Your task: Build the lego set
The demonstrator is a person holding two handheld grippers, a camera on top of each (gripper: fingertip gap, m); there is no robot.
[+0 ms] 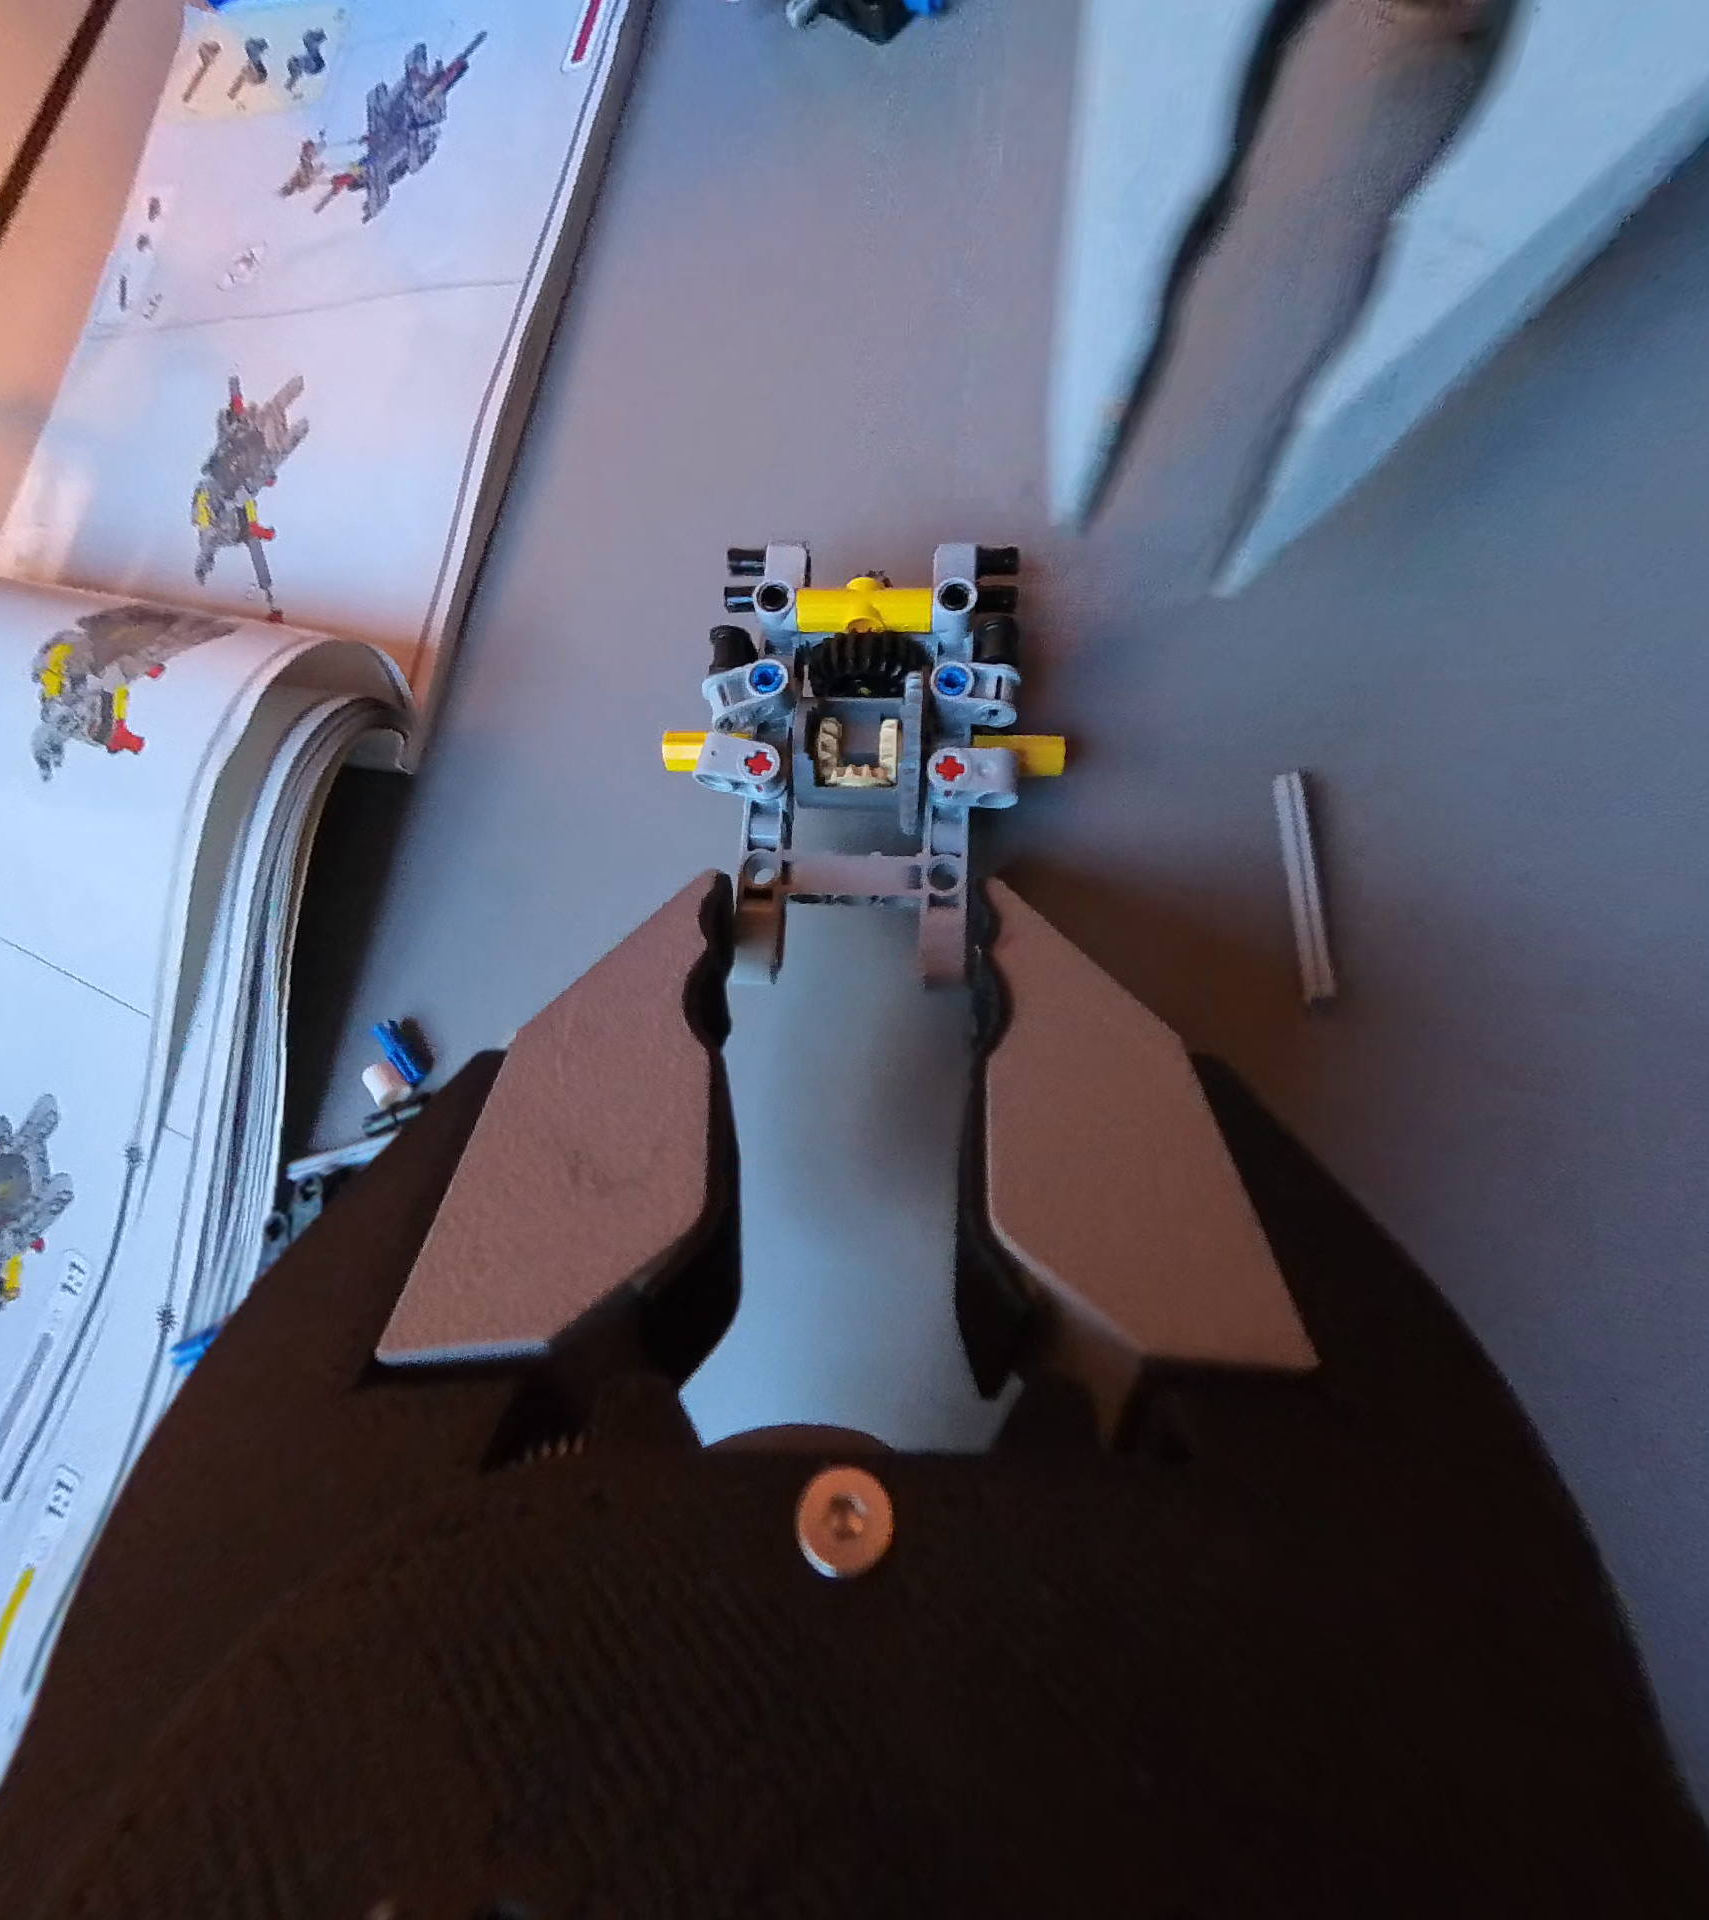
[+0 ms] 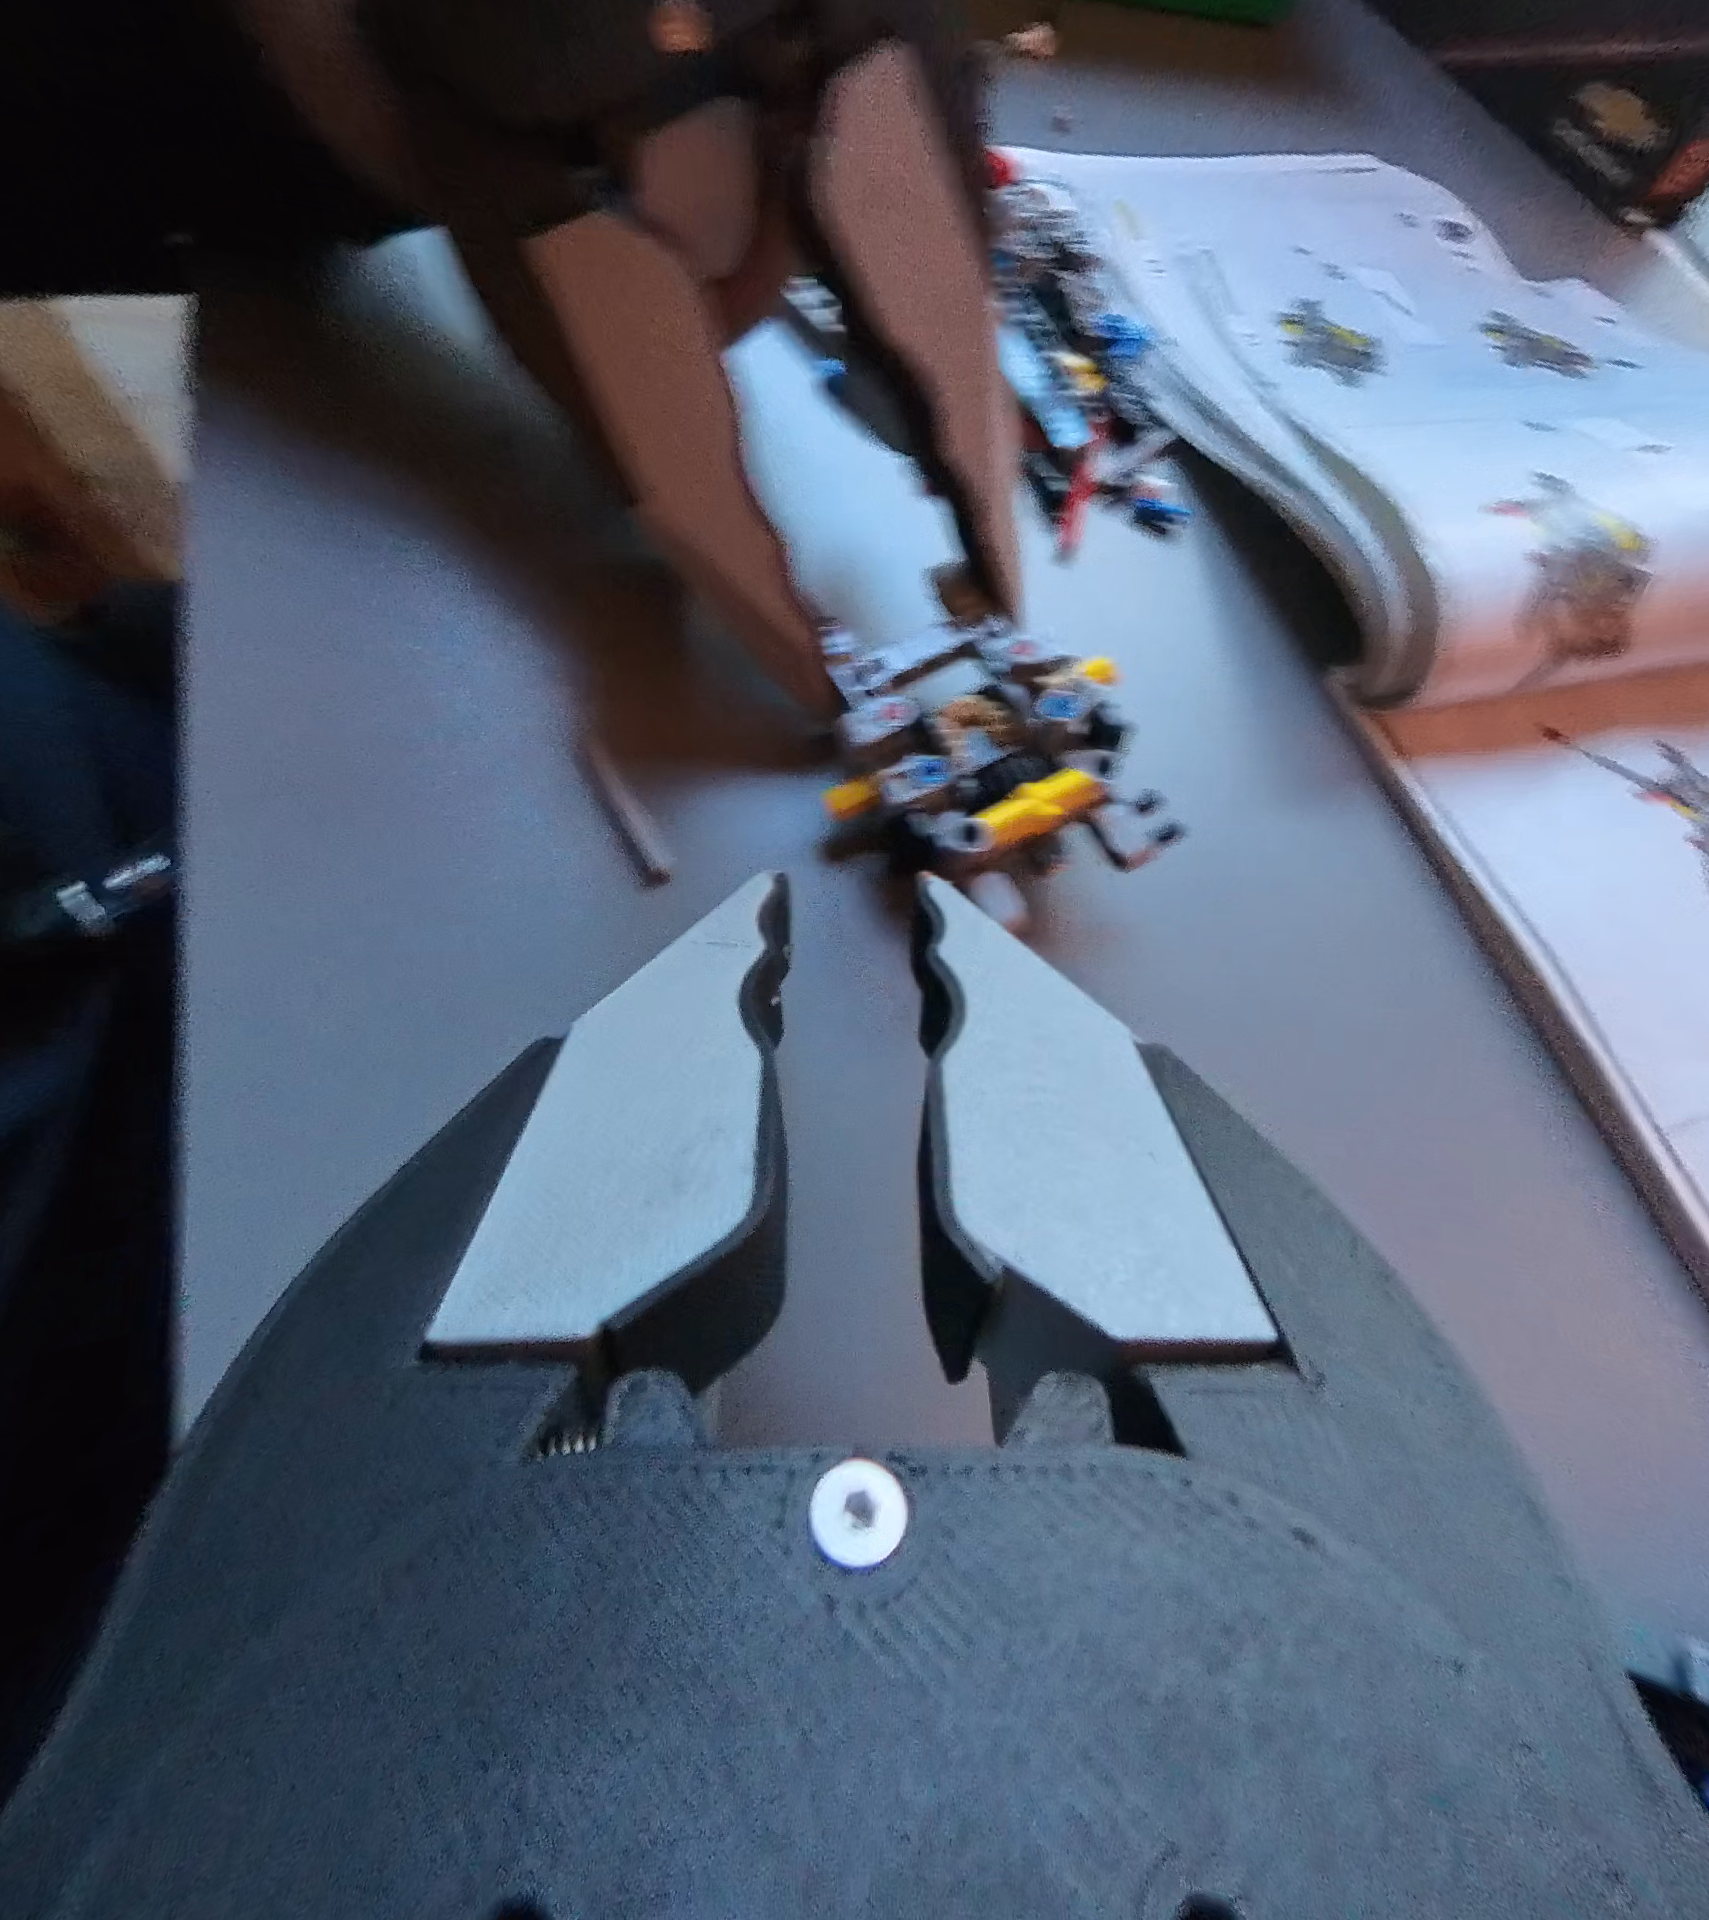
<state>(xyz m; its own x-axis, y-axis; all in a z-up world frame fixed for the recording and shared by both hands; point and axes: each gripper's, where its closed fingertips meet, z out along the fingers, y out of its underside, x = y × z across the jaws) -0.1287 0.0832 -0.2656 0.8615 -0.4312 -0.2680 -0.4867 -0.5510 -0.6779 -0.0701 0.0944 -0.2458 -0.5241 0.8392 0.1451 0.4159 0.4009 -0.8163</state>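
On the grey tabletop point(image 1: 1452, 1143), the left gripper point(image 1: 855, 935) is clamped on the near end of a grey, yellow and black toy-brick gear assembly point(image 1: 865, 717), while the right gripper point(image 2: 850, 914) hangs just short of the assembly's far end with its jaws a little apart and nothing between them.

The left gripper's fingertips point(image 1: 710, 914) press the outer sides of the assembly's two grey rear beams, and the assembly rests on the table. A loose pale grey axle rod point(image 1: 1304, 888) lies apart to its right, with bare table around it. To the left, an open illustrated instruction booklet point(image 1: 81, 935) curls up at its spine, and small blue, white and black loose pieces point(image 1: 393, 1081) lie by its edge. The booklet's pages bear pictures and small numerals, too blurred to make out.
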